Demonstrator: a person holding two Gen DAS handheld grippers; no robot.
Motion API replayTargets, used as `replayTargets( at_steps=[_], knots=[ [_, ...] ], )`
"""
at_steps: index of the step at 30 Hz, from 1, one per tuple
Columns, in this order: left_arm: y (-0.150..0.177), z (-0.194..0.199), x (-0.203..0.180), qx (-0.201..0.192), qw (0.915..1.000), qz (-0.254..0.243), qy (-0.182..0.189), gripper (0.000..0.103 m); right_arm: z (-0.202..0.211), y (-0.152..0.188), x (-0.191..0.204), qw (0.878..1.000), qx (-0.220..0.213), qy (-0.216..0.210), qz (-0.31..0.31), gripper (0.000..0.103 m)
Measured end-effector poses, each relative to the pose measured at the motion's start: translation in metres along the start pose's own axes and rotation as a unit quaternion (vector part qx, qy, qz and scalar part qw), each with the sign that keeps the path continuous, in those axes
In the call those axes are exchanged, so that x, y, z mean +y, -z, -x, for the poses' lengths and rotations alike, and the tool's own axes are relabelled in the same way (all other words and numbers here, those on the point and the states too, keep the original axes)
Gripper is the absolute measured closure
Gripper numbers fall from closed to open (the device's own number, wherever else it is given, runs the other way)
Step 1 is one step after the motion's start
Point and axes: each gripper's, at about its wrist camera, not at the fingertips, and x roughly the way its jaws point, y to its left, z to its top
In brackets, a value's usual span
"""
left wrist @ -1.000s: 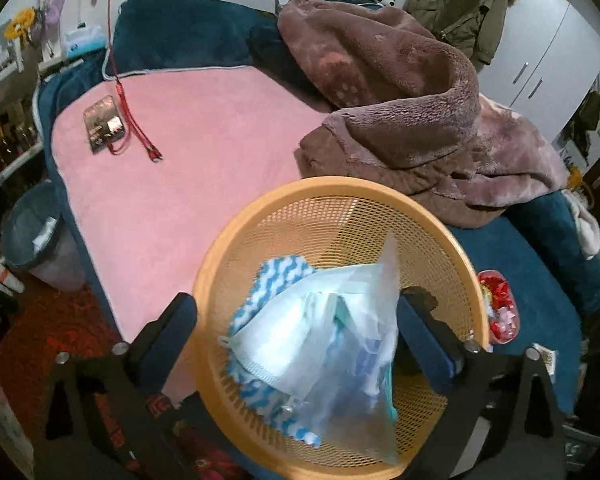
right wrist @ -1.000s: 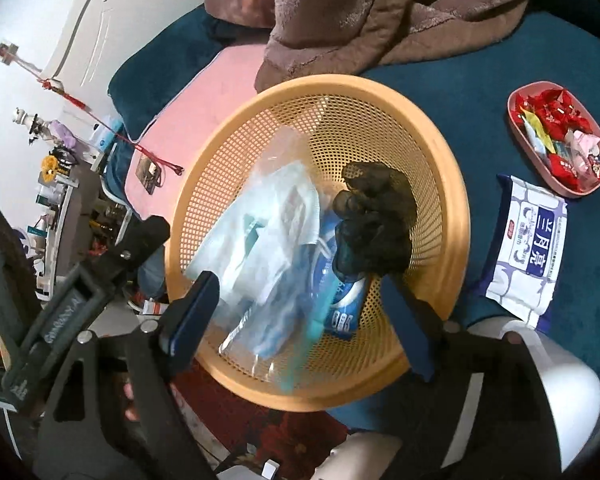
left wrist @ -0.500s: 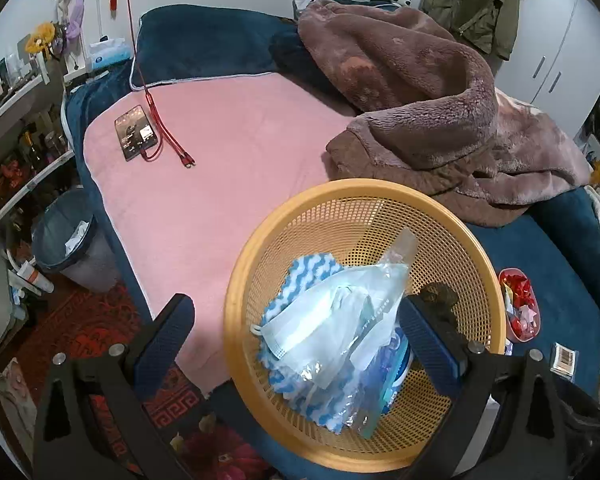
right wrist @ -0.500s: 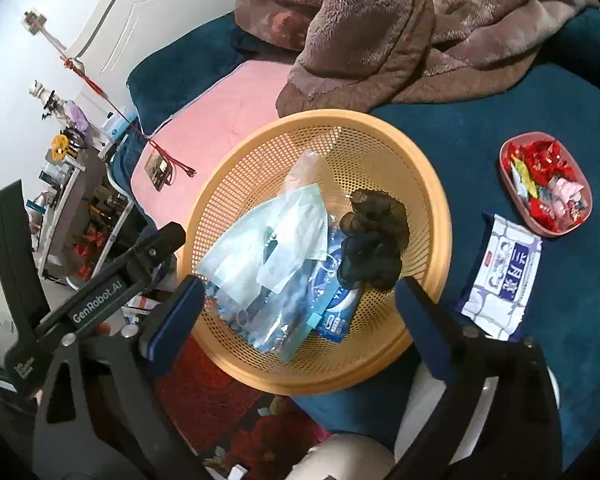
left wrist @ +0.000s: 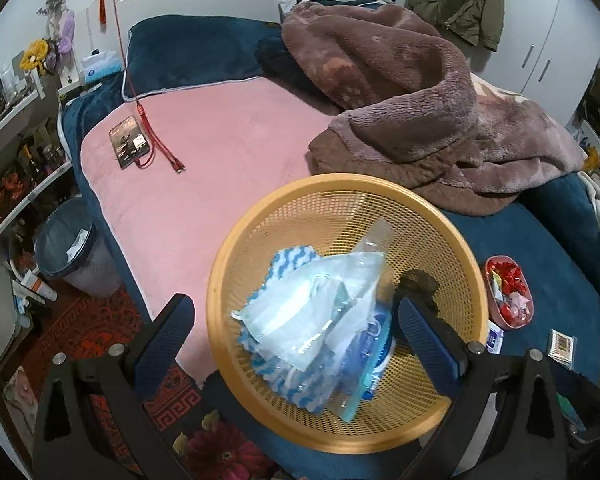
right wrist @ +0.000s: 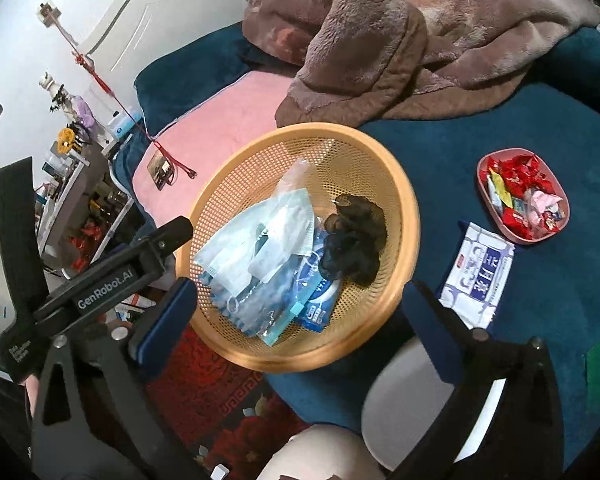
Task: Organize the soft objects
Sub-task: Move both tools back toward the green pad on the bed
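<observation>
Sitting on the bed's edge, the orange basket (right wrist: 400, 216) already holds the bagged masks (right wrist: 260, 240) and dark cloth (right wrist: 356, 236), both grippers (left wrist: 296, 336) (right wrist: 300, 316) hang empty with jaws wide apart, and the wipes pack (right wrist: 478, 272) lies outside.

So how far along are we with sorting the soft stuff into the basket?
Done: the orange basket already holds the bag of face masks, a blue packet and a dark bundle. In hand: nothing; the left gripper and right gripper are both open above it. Left: the wet wipes pack lies on the blue cover beside the basket, and the brown blanket is unfolded.
</observation>
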Motion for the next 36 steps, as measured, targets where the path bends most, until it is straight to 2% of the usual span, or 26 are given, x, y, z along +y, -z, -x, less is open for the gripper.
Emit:
replayTargets(
  at_steps=[18, 36],
  knots=[
    [0.012, 0.024, -0.069, -0.009, 0.9985, -0.05, 0.022, 0.001, 0.048, 0.017, -0.056, 0.998, -0.027, 0.01, -0.047, 0.0],
    [0.035, 0.041, -0.147, -0.01, 0.9927, -0.115, 0.036, 0.001, 0.094, 0.045, -0.124, 0.992, -0.057, 0.023, -0.107, 0.0]
  ],
)
